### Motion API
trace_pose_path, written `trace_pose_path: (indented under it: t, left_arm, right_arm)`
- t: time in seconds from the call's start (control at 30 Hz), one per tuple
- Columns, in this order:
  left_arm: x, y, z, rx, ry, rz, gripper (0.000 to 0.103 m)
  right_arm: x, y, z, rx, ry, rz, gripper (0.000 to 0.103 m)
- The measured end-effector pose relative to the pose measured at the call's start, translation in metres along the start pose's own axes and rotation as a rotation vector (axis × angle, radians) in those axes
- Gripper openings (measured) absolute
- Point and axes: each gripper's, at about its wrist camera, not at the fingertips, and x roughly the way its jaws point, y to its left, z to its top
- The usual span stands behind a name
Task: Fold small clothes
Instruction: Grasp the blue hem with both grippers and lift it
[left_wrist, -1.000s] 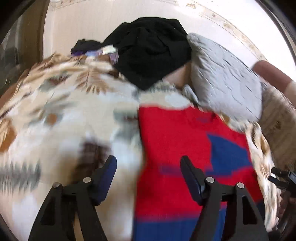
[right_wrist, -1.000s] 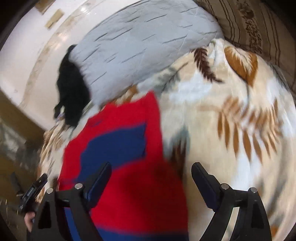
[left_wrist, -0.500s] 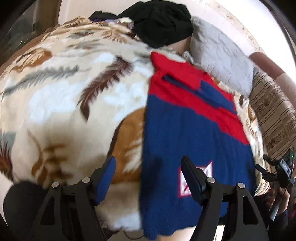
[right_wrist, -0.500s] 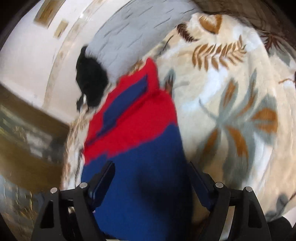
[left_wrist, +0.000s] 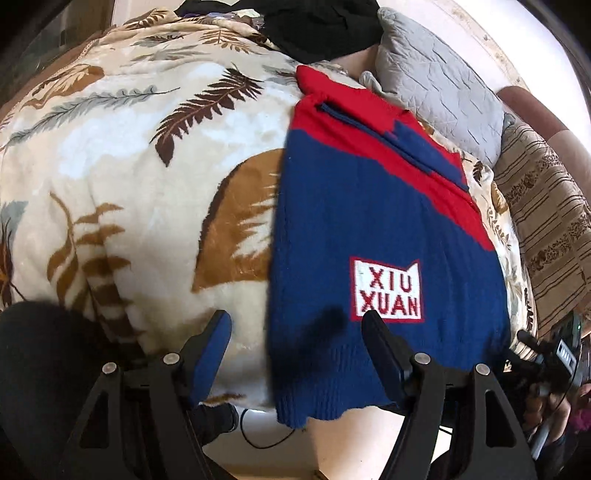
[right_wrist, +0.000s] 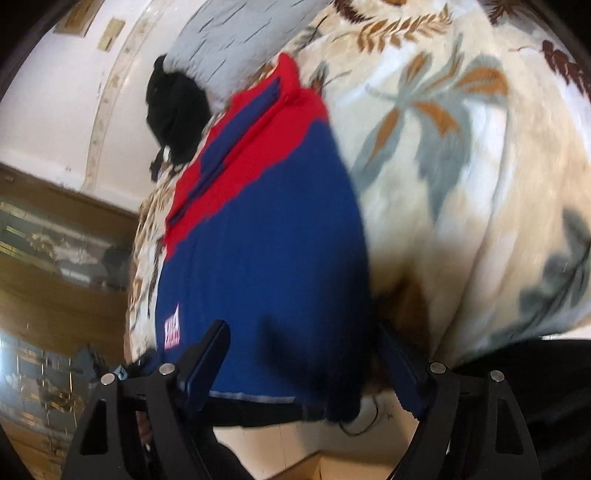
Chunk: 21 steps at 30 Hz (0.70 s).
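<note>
1. The blue-and-red knitted sweater (left_wrist: 369, 236) lies flat on the leaf-print blanket (left_wrist: 129, 155) of the bed. Its red collar end points toward the grey pillow (left_wrist: 436, 85), and its blue hem hangs just over the blanket's near edge.
2. It looks narrow, with no sleeves sticking out, so I judge the sleeves are already folded in; the frames cannot confirm that.
3. The white "XIU XUAN" patch (left_wrist: 386, 290) faces up, near the hem.
4. The left claw (left_wrist: 297, 347) hovers over the hem's left corner, its fingers apart and gripping nothing.
5. The right claw (right_wrist: 301, 362) hovers over the hem's right part, fingers likewise apart and empty.
6. What seems left: take both hem corners and carry them toward the collar to halve the length, then set the bundle aside.
7. A dark heap of clothes (left_wrist: 321, 26) lies beyond the collar, beside the pillow, possibly awaiting folding.
</note>
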Motion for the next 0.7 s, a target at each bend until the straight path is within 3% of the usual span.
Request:
trace_pose_path:
  t: [0.1, 0.23, 0.27, 0.33, 0.4, 0.47, 0.5, 0.53, 0.57, 0.6, 0.67, 0.7]
  left_arm:
    - [-0.008, -0.003, -0.007, -0.008, -0.016, -0.042, 0.074]
    - [0.008, -0.003, -0.010, 0.002, 0.043, 0.012, 0.072]
    - [0.007, -0.004, -0.010, 0.007, 0.036, 0.013, 0.070]
    - [0.007, -0.010, -0.012, 0.027, 0.051, -0.002, 0.049]
    - [0.009, -0.011, -0.015, 0.028, 0.056, 0.016, 0.045]
    - [0.009, -0.012, -0.016, 0.017, 0.050, 0.016, 0.053]
    - [0.009, -0.012, -0.017, 0.006, 0.053, 0.006, 0.069]
    - [0.010, -0.014, -0.019, 0.004, 0.062, -0.005, 0.077]
    - [0.012, -0.015, -0.021, 0.013, 0.068, -0.005, 0.077]
    - [0.013, -0.018, -0.022, 0.036, 0.069, 0.013, 0.076]
    - [0.016, -0.024, -0.021, 0.079, 0.073, 0.059, 0.055]
    - [0.015, -0.024, -0.020, 0.094, 0.071, 0.107, 0.022]
  right_arm:
    - [0.000, 0.000, -0.019, -0.008, 0.022, -0.010, 0.073]
    - [0.002, -0.006, -0.021, 0.014, 0.011, 0.003, 0.068]
    - [-0.001, -0.007, -0.022, 0.007, 0.012, -0.001, 0.064]
    - [0.001, -0.007, -0.022, -0.001, 0.025, -0.021, 0.035]
    - [0.002, -0.011, -0.021, 0.019, 0.035, -0.017, 0.033]
    - [-0.005, -0.012, -0.023, 0.028, 0.025, -0.015, 0.036]
    - [-0.006, -0.011, -0.023, 0.029, 0.024, -0.007, 0.037]
    - [-0.007, -0.009, -0.022, 0.027, 0.023, -0.006, 0.039]
    - [-0.006, -0.008, -0.022, 0.019, 0.016, -0.012, 0.041]
    - [-0.004, -0.008, -0.021, 0.006, 0.016, -0.016, 0.052]
    - [0.002, -0.011, -0.019, 0.015, 0.030, -0.016, 0.050]
    - [0.002, -0.009, -0.018, 0.011, 0.037, -0.029, 0.032]
